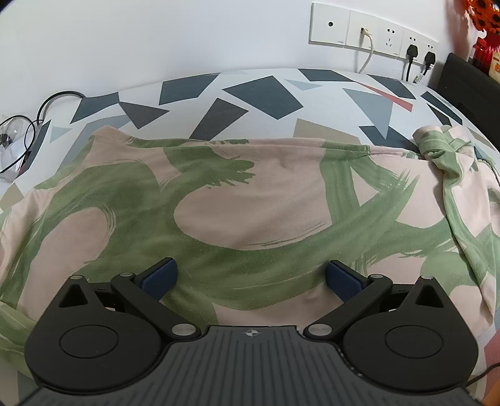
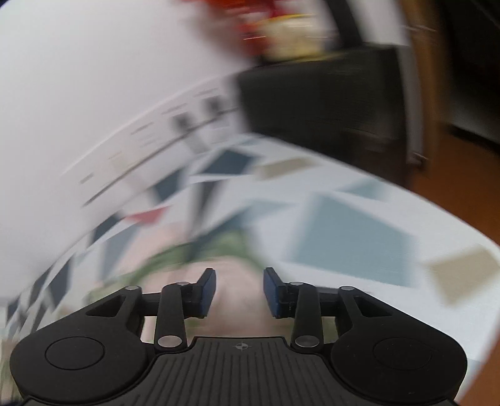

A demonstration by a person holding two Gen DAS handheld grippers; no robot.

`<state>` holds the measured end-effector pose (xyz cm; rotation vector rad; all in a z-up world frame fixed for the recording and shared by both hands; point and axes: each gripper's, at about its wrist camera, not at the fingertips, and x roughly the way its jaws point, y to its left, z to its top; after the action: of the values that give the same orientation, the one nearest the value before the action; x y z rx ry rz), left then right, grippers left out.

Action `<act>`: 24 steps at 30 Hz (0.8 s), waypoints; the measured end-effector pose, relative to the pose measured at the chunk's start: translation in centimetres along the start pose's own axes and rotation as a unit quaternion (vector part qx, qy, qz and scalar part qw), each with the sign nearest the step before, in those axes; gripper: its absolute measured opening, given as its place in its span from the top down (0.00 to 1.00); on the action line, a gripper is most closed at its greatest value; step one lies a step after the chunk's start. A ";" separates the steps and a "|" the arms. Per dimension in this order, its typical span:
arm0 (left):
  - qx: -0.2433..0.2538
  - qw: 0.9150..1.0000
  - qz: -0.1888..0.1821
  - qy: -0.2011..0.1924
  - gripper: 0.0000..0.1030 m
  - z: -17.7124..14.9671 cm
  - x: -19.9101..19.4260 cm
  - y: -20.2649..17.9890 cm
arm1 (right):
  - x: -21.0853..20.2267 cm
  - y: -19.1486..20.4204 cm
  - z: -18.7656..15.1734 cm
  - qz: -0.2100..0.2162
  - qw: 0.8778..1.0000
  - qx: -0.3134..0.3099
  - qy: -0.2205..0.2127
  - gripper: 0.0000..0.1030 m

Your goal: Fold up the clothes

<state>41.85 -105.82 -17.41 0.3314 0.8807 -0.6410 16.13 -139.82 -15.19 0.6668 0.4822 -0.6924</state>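
We see one garment (image 1: 250, 206), pink with green strokes, spread mid-frame on the patterned tablecloth (image 1: 265, 93), right edge bunched. Left gripper (image 1: 250, 281) wide open above it, holding nothing. Right gripper (image 2: 240, 292) partly open, empty; its view is motion-blurred, cloth barely readable.

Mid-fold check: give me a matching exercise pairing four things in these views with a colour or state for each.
Things:
1. garment
2. bed cover
3. left gripper
4. wall sockets

States:
A. white with dark geometric patches
B. pink with green brush strokes
C. two black plugs in
D. jaws wide apart over cloth

Pairs: 1-B, 2-A, 3-D, 4-C
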 end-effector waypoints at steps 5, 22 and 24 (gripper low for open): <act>0.012 1.000 -0.002 0.007 0.00 0.2 0.0 0.5 | 5.4 11.2 -1.3 0.051 0.990 -0.126 0.041 0.48; 0.032 0.999 -0.031 0.011 0.00 0.4 0.3 1.4 | -0.6 2.2 -0.3 0.013 0.998 0.048 -0.042 0.91; 0.035 0.999 -0.032 0.016 0.00 0.6 0.4 1.4 | -1.6 -1.5 -1.1 -0.009 0.995 0.098 -0.026 0.83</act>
<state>43.29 -105.20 -17.36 0.3782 0.9046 -0.7284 13.74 -139.25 -15.62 0.8287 0.3757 -0.7783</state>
